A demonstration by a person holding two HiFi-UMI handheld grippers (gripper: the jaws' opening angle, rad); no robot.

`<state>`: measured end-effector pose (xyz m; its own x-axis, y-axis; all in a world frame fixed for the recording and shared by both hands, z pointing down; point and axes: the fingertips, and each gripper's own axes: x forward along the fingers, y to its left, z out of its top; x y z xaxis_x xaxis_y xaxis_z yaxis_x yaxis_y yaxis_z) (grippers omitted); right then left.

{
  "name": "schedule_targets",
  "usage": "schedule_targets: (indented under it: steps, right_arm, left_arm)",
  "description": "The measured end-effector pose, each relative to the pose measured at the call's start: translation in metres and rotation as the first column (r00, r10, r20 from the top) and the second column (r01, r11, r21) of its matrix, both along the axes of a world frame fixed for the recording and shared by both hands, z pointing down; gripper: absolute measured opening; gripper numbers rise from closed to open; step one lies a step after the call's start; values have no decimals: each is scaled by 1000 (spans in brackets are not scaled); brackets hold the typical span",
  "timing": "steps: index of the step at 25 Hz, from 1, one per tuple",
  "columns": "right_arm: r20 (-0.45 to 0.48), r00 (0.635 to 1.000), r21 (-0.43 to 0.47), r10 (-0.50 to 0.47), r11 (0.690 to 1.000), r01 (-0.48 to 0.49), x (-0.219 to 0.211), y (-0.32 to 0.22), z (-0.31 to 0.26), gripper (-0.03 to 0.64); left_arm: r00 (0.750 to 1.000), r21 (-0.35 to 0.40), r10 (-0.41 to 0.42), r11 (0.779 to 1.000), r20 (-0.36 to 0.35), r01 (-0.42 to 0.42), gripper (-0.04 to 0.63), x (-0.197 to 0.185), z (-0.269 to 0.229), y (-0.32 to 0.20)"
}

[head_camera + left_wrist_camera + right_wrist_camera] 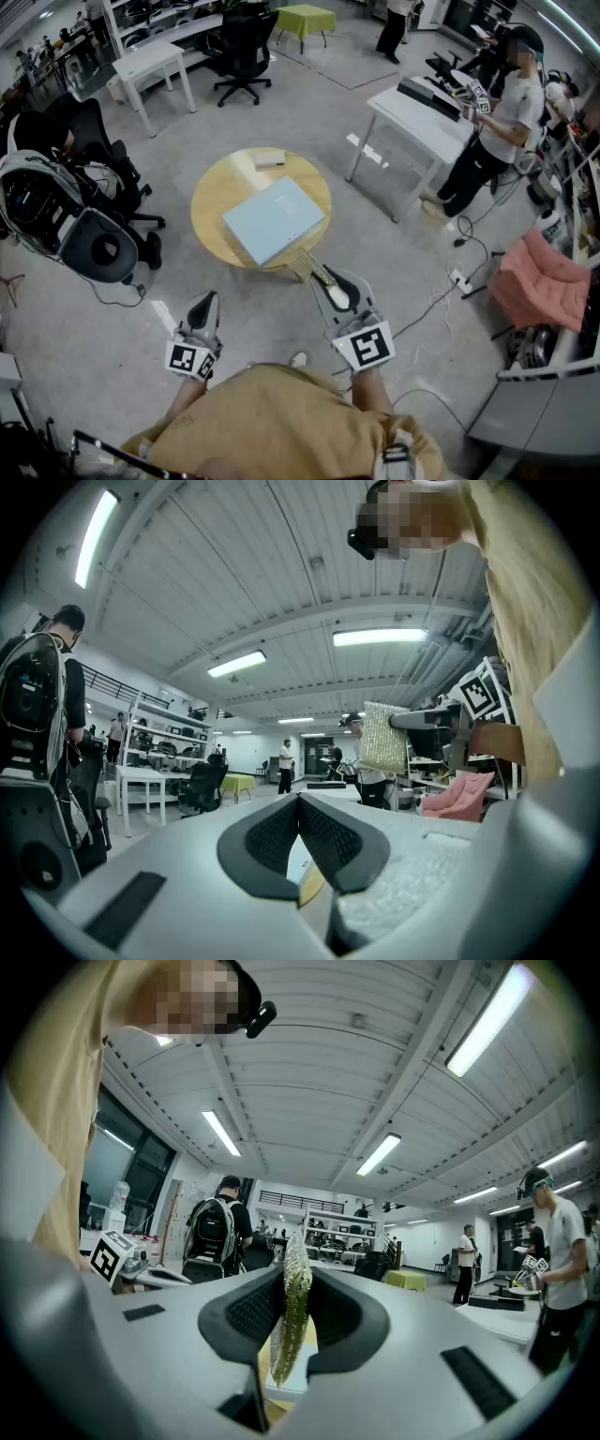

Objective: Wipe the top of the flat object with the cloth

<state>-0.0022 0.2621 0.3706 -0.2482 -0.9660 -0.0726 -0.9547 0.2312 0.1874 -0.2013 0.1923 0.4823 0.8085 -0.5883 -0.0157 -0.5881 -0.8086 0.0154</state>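
The right gripper [292, 1312] is clamped on the cloth [287, 1340], which hangs edge-on between its jaws. In the head view the cloth points toward 11 o'clock and ends by the 5 o'clock rim of the round table [211, 192]. The pale blue flat object [274, 220] lies on the middle of the table. The left gripper [300, 803] has its jaws together on nothing and is off the table, at its 7 o'clock.

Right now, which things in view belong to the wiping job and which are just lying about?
For the job: cloth, clamped in the right tool; blue flat panel; round table under it.
Lying about: small box at the table's far edge; black chair; white desk; pink seat.
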Motion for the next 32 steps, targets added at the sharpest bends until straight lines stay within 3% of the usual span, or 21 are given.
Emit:
schedule_targets:
  steps: [13,18,26,32]
  right_arm:
    - [-14,999,-27,-48,999,47,29,0,8,63]
    - [73,994,-13,-85,996,86,45,0,12,64]
    - [106,984,-47,-145,988,150,56,-4,33,64]
    - [123,981,-59,-148,986,156,62,-12,38,64]
  left_arm:
    - [1000,-3,-23,1000,13,23,2,35,-3,7]
    - [998,-16,-64,998,21,64,2,47,8,9]
    - [987,-54,-146,987,71,150,2,36,25,20]
    - [988,-54,-142,988,62,145,2,48,23,5]
